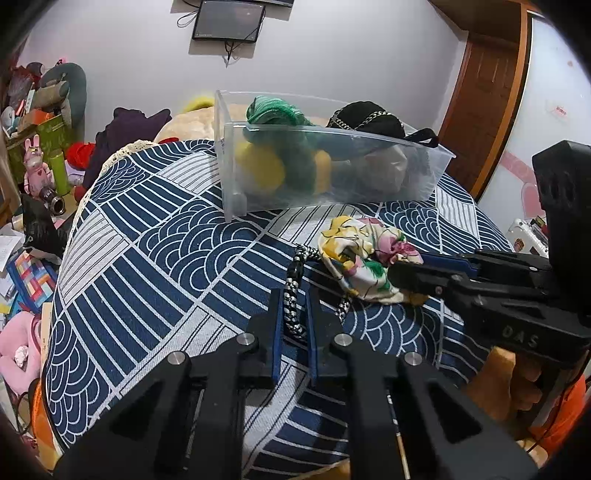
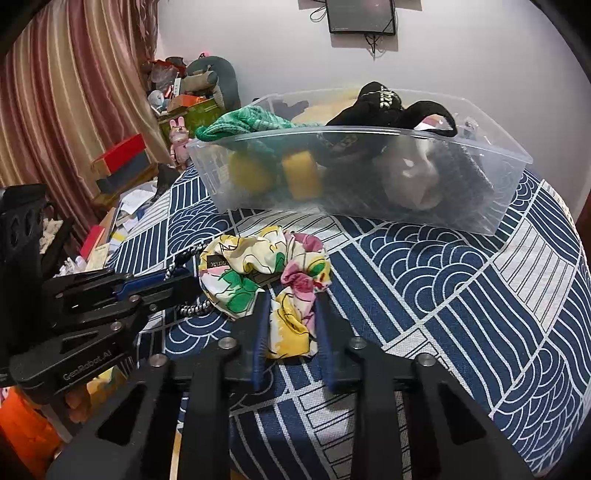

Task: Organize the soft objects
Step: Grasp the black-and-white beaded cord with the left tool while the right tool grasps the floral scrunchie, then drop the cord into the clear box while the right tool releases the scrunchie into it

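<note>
A floral scrunchie (image 2: 266, 280) lies on the blue patterned cloth in front of a clear plastic bin (image 2: 509, 199). My right gripper (image 2: 290, 301) is shut on the scrunchie's near loop; it also shows in the left wrist view (image 1: 397, 271) on the scrunchie (image 1: 354, 254). My left gripper (image 1: 293, 295) is shut on a black-and-white braided cord (image 1: 293, 291) that runs under the scrunchie. The left gripper shows in the right wrist view (image 2: 188, 277) with the cord (image 2: 195, 308). The bin (image 1: 236, 177) holds green yarn (image 1: 275, 110), yellow sponges (image 1: 260, 171) and black fabric (image 1: 369, 114).
The blue patterned cloth (image 2: 461, 295) covers a rounded surface. Clutter of boxes, toys and papers (image 1: 37, 177) fills the left floor side. A striped curtain (image 2: 66, 92) hangs at left and a wooden door (image 1: 480, 99) stands at the right. A screen (image 2: 360, 14) hangs on the wall.
</note>
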The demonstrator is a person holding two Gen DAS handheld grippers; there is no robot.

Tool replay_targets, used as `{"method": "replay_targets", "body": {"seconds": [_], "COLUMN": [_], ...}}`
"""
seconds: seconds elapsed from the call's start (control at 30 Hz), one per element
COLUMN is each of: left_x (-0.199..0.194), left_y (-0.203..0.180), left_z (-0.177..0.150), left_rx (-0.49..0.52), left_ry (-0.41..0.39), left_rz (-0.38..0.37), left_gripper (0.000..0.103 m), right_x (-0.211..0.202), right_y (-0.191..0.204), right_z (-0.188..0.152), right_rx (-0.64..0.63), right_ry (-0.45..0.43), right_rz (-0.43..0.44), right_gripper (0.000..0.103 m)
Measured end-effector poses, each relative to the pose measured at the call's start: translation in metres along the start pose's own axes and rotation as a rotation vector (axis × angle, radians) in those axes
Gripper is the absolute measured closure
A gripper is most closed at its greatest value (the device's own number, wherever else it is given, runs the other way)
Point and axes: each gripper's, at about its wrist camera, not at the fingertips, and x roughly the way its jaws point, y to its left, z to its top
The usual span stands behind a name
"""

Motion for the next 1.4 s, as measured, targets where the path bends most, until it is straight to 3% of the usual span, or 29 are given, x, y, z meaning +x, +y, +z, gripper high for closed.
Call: {"method": "replay_targets", "body": {"seconds": [0.3,0.73,0.87,1.1,1.4], "left_x": [-0.017,-0.044,-0.042,-0.029,0.009], "left_y": [-0.004,-0.014,-0.018,-0.021,-0.005], "left_z": [0.012,0.068,0.083,0.109,0.129], "left_rx": [0.024,0.044,0.063,0.058,0.000], "left_ry": [-0.056,-0.205,-0.230,-0.249,-0.204], "left_rz": [-0.002,-0.026,0.006,0.020,0.040], "left_gripper": [0.097,0.097,0.097,0.097,0.097], "right_x": [-0.024,-0.090,-0.100,-0.091,-0.050], "right_y": [-0.022,-0.039,-0.039,-0.034,-0.023], "right_z": [0.002,0.021,0.036,0.064,0.087], "right_rx": [0.069,0.101,0.092,0.076,0.059], "right_ry": [-0.076,-0.265,-0.322,-0.354,-0.308], "right_rz": [-0.046,-0.107,-0.127,-0.130,-0.132], "right_gripper": [0.092,0.092,0.092,0.092,0.092]}}
